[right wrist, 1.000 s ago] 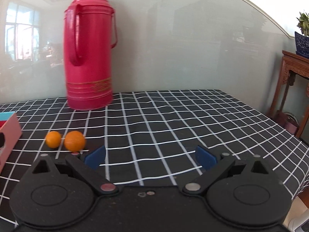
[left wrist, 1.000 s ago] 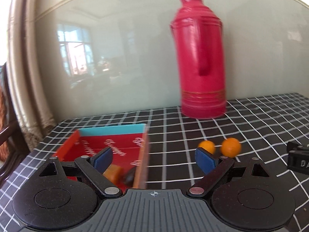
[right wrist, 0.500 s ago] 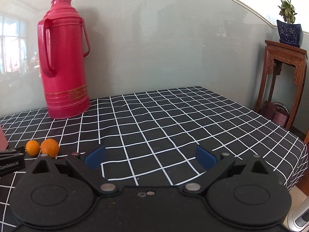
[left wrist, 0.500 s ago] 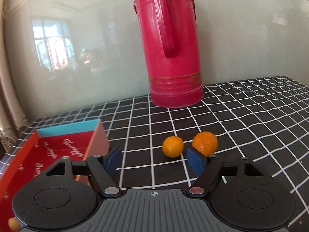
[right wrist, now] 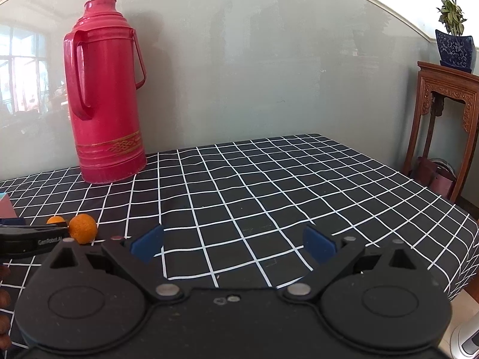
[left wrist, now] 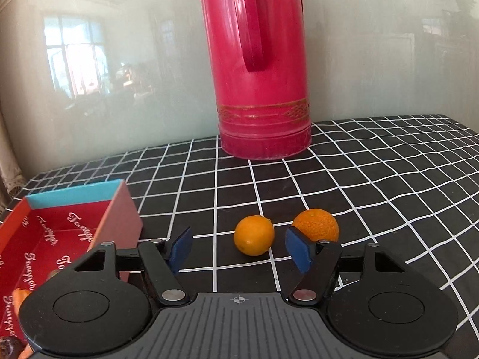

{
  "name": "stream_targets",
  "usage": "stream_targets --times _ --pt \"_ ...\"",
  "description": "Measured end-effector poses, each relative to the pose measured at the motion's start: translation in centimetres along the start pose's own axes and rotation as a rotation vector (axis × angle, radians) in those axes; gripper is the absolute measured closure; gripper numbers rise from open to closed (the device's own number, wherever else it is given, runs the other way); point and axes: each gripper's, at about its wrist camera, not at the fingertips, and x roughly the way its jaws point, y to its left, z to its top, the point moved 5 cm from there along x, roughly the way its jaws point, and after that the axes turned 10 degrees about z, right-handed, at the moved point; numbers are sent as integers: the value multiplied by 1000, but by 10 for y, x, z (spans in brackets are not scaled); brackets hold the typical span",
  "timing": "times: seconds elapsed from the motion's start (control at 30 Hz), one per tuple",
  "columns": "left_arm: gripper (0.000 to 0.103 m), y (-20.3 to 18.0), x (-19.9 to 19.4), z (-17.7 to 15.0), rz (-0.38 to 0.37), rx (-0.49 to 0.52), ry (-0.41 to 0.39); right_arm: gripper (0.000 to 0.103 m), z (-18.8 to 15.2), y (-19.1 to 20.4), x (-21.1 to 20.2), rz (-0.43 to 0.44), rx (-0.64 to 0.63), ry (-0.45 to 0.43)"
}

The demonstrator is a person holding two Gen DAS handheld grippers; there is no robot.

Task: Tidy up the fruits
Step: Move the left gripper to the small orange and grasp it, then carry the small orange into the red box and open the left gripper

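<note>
Beside the left gripper [left wrist: 238, 246], red box [left wrist: 60, 230], right view plant [right wrist: 453, 15]

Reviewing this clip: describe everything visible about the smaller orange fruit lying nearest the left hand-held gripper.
The small smooth-skinned orange fruit is round, bright orange and glossy, with a tiny nub at its upper right. It rests on the black white-grid tablecloth, free of any grip, just ahead of the open left hand-held gripper and roughly between its blue pads. A narrow gap separates it from the larger, rougher-skinned orange fruit at its right. The red open cardboard box lies to its left. From the right wrist view it is mostly hidden behind the left gripper.
</note>
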Motion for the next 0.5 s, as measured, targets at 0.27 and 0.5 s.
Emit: stream_targets --times 0.27,0.5 --pt "59 -2 17 -3 -38 -22 62 9 -1 2 1 11 -1 5" --pt "71 -4 16 -5 -63 -31 64 9 -1 2 1 16 -15 4"
